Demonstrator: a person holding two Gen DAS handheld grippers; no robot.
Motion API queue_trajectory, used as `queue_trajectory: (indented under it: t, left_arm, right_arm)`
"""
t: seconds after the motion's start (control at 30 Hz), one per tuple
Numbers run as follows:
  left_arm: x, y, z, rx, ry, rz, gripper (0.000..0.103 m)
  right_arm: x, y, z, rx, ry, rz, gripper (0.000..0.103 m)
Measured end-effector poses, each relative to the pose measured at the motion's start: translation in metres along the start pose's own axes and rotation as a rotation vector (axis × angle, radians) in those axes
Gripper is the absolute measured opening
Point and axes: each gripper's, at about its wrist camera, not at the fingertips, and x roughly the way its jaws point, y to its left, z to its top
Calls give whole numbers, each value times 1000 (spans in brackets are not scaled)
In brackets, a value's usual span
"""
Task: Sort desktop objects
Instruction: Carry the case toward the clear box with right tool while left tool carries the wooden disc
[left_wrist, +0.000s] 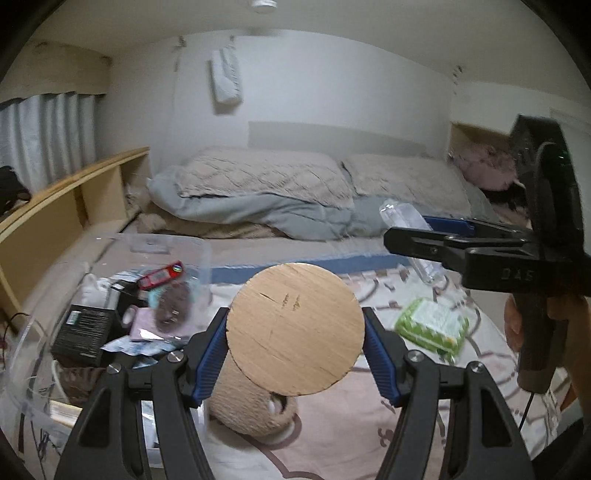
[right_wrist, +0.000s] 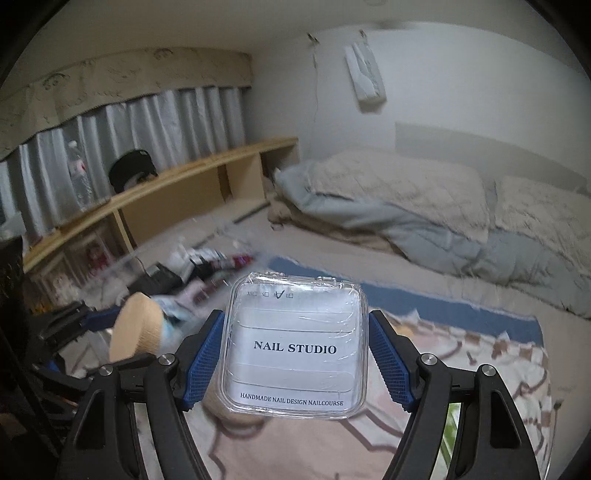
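Setting: bedroom, with a patterned pink and white bedspread (left_wrist: 369, 424) spread under both tools and grey-beige pillows (left_wrist: 266, 177) against the far wall.
Left hand-held gripper (left_wrist: 295, 332): black arms with blue ribbed pads, pinching a round, flat disc of pale wood (left_wrist: 295, 328) by its edges, held up above the bedspread.
Right hand-held gripper (right_wrist: 297, 350): same build, its blue pads pressed on the two sides of a clear, square plastic case (right_wrist: 297, 347), lifted above the bedspread.
Writing on case: a white card inside reads "NAIL STUDIO" and, lower, "HANDMADE NAIL DESIGN NAILCOURSE"; along the top, a row of size boxes with one ticked.
Writing on tool: in the left view the right tool's body shows raised letters, possibly "DAS"; hard to read.
Clear plastic bin (left_wrist: 33, 369): to the left, holding a black box (left_wrist: 83, 332), a red oblong gadget (left_wrist: 160, 275) and small packets; their print is too blurred to read.
Green and white wipes pack (left_wrist: 430, 325): lying on the bedspread to the right.
Beige plush toy (left_wrist: 251, 406): on the bedspread, below the disc.
Person: a hand (left_wrist: 517, 325) grips the right tool's handle.
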Motion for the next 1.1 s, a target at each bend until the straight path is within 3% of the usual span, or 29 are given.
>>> queue_trajectory:
  t: [0.23,0.67,0.93,1.1]
  left_arm:
    - [-19,41,16,-94,-27,65,68]
    - [-47,131,11,-202,-40,218,68]
    - [-26,186,-13,-283,49,302,68]
    - [-14,209,-27,-339,102,311,68]
  right_arm:
    - [-1,37,26,12,-58,101,77]
    - [39,84,39,43,-20,285,77]
    - [51,98,42,41,-5,328,77]
    - [60,106,41,32,15,337,77]
